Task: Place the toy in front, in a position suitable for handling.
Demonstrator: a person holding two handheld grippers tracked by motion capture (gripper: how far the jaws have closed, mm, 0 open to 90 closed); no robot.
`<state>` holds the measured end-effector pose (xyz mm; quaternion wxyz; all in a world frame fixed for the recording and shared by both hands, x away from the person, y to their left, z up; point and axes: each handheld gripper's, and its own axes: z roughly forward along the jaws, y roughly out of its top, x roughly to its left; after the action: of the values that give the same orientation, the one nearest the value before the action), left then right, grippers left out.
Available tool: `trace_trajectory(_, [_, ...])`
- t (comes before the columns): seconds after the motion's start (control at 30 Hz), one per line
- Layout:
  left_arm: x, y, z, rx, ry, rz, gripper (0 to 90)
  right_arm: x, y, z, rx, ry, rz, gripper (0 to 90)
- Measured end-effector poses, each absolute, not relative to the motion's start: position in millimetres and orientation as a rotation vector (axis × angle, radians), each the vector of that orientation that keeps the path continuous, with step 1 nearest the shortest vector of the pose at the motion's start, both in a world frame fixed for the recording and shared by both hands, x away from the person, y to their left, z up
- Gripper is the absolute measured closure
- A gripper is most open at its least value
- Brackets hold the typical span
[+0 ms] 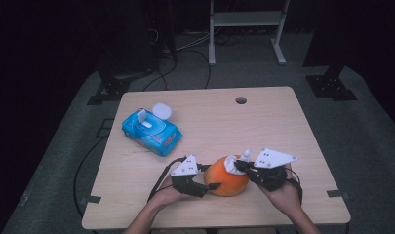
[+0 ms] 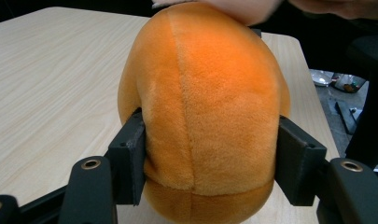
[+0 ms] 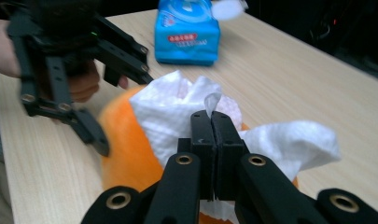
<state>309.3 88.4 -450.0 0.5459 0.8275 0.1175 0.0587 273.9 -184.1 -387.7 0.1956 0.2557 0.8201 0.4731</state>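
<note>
- The orange plush toy (image 1: 227, 178) sits near the front edge of the table (image 1: 263, 122), between my two tongs.
- My left gripper (image 2: 210, 156) straddles its sides, both pads touching the fur.
- My right gripper (image 3: 213, 128) is pressed together, pinching a white wipe (image 3: 177, 109) lying on the toy's top.
- A blue wipes pack (image 1: 151, 130) lies well apart, far left, its lid flipped open.
</note>
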Motion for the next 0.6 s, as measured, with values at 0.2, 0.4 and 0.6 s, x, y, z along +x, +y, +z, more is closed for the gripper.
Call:
trace_trajectory(0.2, [307,85,-440,1.950,0.337,0.119,14.9,279,-184,-395,0.779,2.306,1.343,88.2])
trace_trajectory(0.4, [307,85,-438,1.974,0.335,0.171,21.5,279,-181,-394,0.794,2.316,1.327,88.2])
trace_trajectory(0.6, [314,95,-439,1.989,0.437,0.230,23.3,272,-174,-393,0.758,2.371,1.280,88.5])
